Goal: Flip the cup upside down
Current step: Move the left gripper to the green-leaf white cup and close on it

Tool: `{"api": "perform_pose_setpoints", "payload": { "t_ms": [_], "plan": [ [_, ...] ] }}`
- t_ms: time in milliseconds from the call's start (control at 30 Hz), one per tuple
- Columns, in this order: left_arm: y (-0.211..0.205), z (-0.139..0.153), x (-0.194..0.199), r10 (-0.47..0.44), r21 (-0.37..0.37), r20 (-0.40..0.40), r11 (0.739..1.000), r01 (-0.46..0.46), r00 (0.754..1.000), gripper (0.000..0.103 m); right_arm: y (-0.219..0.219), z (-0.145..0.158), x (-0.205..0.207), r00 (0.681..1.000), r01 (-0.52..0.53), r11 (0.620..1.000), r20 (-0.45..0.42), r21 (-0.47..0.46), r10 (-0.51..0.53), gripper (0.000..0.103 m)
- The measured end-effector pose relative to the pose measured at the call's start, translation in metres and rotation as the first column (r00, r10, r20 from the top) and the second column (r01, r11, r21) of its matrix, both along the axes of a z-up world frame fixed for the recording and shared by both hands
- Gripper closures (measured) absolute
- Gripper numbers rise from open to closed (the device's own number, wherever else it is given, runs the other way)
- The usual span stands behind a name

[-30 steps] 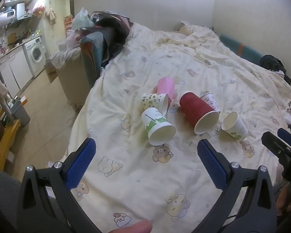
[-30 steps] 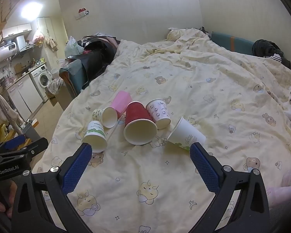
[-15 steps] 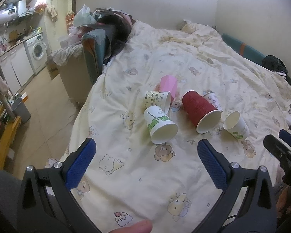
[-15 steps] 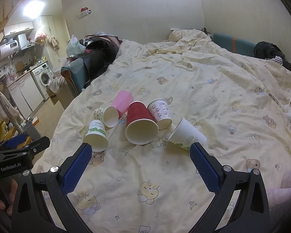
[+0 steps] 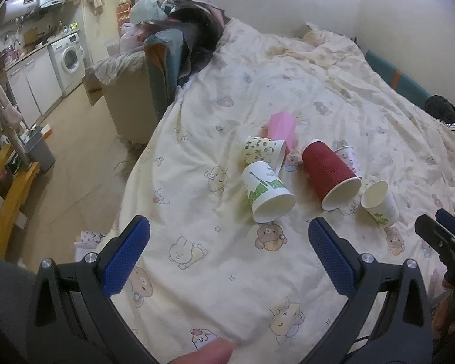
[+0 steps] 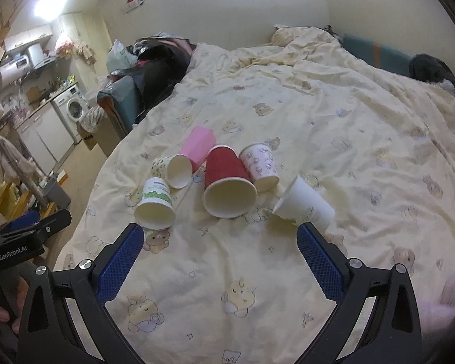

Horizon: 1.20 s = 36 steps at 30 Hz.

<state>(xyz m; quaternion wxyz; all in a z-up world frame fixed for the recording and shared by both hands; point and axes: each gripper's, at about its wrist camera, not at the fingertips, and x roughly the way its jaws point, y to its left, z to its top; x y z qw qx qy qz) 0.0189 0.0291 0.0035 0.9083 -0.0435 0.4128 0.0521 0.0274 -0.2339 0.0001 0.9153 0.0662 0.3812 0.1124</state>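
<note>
Cups lay tipped on the duvet [image 6: 318, 127] around the red cup [image 6: 227, 179]; my left gripper [image 5: 227, 254] and right gripper [image 6: 220, 257] were wide open, empty, best grabbing mid-wall.

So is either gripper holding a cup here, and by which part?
Nothing is held. The left gripper and right gripper both have open jaws, short of the cups lying on the bed.

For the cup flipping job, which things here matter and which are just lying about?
Job: red cup, green-print cup, plain white cup, pink-print cup, yellow-print cup, pink cup, left gripper, right gripper.

Lying about: washing machine, grey bin.
</note>
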Motion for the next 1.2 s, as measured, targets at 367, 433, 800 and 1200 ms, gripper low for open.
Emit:
{"api": "perform_pose_setpoints", "payload": {
  "t_ms": [367,433,800,1200],
  "plan": [
    [0.006,-0.013,0.071,0.016,-0.004,-0.177,1.0,-0.017,0.984,0.0,0.025,0.004,0.065,0.993,-0.1,0.993,-0.069,-0.068,0.096,0.0],
    [0.004,-0.026,0.095,0.005,0.005,-0.235,1.0,-0.004,0.972,0.0,0.026,0.002,0.076,0.992,-0.103,0.992,-0.08,-0.067,0.098,0.0],
    [0.0,-0.1,0.181,0.015,-0.245,-0.543,0.953,-0.176,0.839,0.011,0.028,-0.016,0.119,0.989,-0.101,0.99,-0.12,-0.094,0.09,0.0],
    [-0.028,-0.125,0.188,-0.001,-0.228,-0.625,0.957,-0.181,0.781,0.046,0.007,-0.032,0.135,0.987,-0.044,0.997,-0.156,-0.069,0.033,0.0]
  ]
}}
